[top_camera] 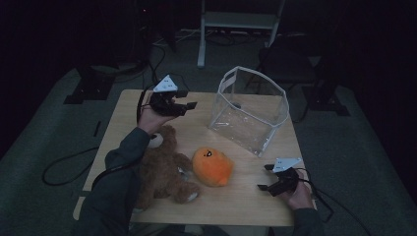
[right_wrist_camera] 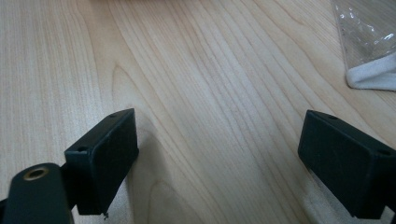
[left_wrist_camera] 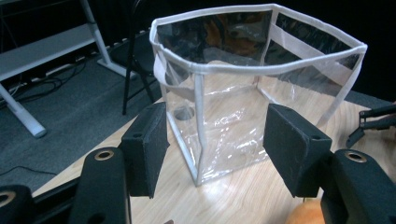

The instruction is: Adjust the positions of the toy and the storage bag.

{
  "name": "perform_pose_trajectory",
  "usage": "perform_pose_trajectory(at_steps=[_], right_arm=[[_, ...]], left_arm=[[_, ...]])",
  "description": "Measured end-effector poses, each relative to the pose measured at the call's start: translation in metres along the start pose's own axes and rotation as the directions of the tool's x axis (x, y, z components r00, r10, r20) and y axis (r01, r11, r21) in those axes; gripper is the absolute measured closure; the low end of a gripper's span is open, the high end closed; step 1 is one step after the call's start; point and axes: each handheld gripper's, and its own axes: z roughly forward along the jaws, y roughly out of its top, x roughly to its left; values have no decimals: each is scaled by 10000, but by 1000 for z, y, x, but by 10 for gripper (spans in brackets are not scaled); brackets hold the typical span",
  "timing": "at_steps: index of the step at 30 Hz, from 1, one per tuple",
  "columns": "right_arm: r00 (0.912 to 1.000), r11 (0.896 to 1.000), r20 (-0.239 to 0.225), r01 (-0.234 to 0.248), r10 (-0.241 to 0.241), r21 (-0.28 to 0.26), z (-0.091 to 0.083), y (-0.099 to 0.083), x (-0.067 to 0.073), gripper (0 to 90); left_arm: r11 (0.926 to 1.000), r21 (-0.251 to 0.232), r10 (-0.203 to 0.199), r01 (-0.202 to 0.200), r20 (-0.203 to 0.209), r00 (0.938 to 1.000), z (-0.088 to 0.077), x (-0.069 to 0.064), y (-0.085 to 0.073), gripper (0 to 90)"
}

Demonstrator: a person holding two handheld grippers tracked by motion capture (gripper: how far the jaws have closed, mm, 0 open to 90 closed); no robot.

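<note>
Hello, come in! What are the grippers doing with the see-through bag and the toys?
Left gripper open, aimed at clear bag. Right gripper open, empty. Teddy bear, orange toy untouched.

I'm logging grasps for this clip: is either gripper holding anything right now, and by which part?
Nothing is held. The left gripper is open, facing the clear plastic bag; the right gripper is open over bare wooden table.

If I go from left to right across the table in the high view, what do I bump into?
Brown teddy bear → orange plush toy → clear bag → right gripper, jaws open, at the table's right front.
</note>
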Motion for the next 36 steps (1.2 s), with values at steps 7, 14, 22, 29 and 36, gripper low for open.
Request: perform_pose_trajectory(at_steps=[7,14,22,29,36], right_arm=[[10000,10000,-3,-13,13,4,0,0,0,115],[10000,10000,6,21,-21,-10,0,0,0,115],[10000,10000,-2,12,-12,-13,0,0,0,115],[10000,10000,5,13,-13,-4,0,0,0,115],[10000,10000,8,9,-9,0,0,0,0,115]], left_arm=[[9999,122,-27,25,160,9999,25,-1,7,402],[9990,417,-180,170,243,9995,59,0,8,401],[9964,604,-610,593,268,9978,92,6,-1,398],[9889,939,-1158,1152,16,9933,117,15,-8,447],[9858,1061,-1318,1302,81,9912,132,12,-14,557]])
